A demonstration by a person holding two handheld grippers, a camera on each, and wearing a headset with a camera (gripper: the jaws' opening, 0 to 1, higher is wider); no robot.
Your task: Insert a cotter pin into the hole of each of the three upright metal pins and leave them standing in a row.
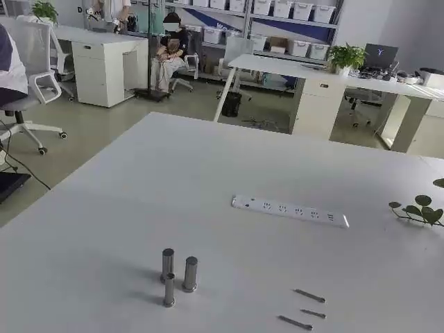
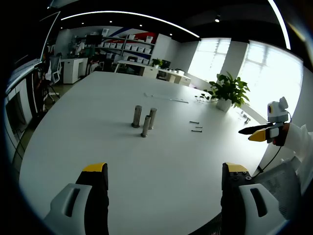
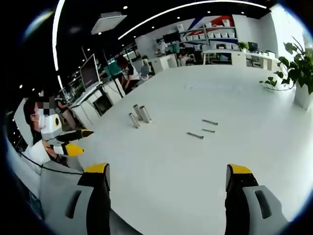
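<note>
The white surface (image 1: 104,229) carries everything. Left gripper (image 2: 165,170) and right gripper (image 3: 166,171) hang above its near edge, jaws wide apart and empty. Three metal pins (image 1: 190,272) stand upright, clustered; to their right three cotter pins (image 1: 309,296) lie flat, roughly parallel, long axes crosswise in the head view

The three metal pins (image 1: 190,272) are too small for any cross-hole to be made out, and the front one covers the foot of the one behind it. The cotter pins (image 1: 309,296) are thin slivers whose loops and legs cannot be told apart. A plant (image 1: 420,210) is cut off by the right edge. The bottom edge of each gripper view cuts off the wide-apart jaws of the left tool (image 2: 165,169) and the right tool (image 3: 168,169).
</note>
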